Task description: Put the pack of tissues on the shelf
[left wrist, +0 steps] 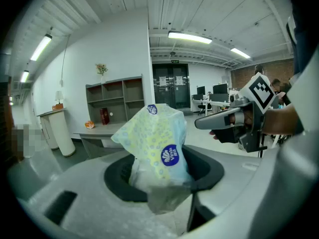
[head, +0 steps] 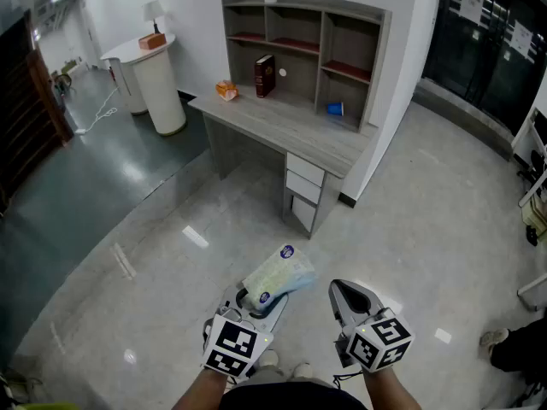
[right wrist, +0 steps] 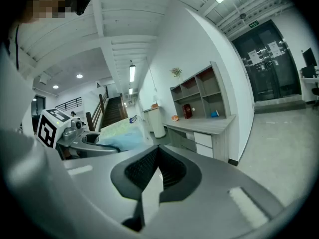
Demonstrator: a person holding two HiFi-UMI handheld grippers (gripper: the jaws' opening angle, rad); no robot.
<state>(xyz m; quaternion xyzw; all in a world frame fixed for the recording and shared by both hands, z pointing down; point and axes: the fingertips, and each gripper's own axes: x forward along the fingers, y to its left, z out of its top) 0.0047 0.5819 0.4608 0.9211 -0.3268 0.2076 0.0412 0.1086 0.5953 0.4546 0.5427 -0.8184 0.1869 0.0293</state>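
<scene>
The room has a pale, shiny floor and white walls. A long grey desk stands by the wall, with a shelf on top of it. Both are well apart from the grippers. The left gripper is squeezed on the pack of tissues, which sticks up out of its jaws over the floor. The right gripper is just beside it, with its jaws pressed together and nothing in them. On the desk are a dark red book and a small blue cup. The pack has a round blue label with white writing that looks like "Vinda".
</scene>
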